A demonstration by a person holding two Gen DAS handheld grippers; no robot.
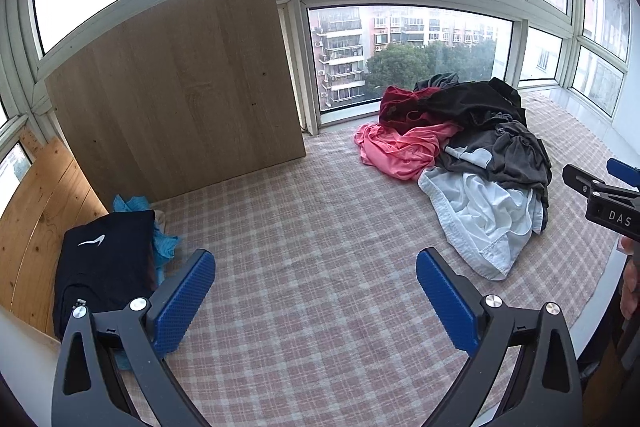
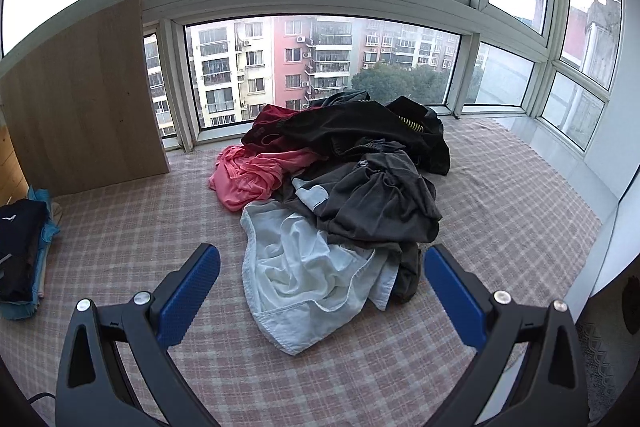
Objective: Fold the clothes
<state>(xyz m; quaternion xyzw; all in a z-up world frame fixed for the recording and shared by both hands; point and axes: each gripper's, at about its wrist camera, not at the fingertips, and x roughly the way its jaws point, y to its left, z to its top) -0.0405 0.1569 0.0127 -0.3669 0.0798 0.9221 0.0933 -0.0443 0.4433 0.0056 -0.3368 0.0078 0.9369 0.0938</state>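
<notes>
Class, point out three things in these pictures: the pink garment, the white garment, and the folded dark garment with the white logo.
pink garment point(image 2: 256, 179), right wrist view, on its crumpled middle.
white garment point(image 2: 308, 279), right wrist view, on its rumpled centre.
folded dark garment point(image 1: 104, 267), left wrist view, on its top face below the logo.
</notes>
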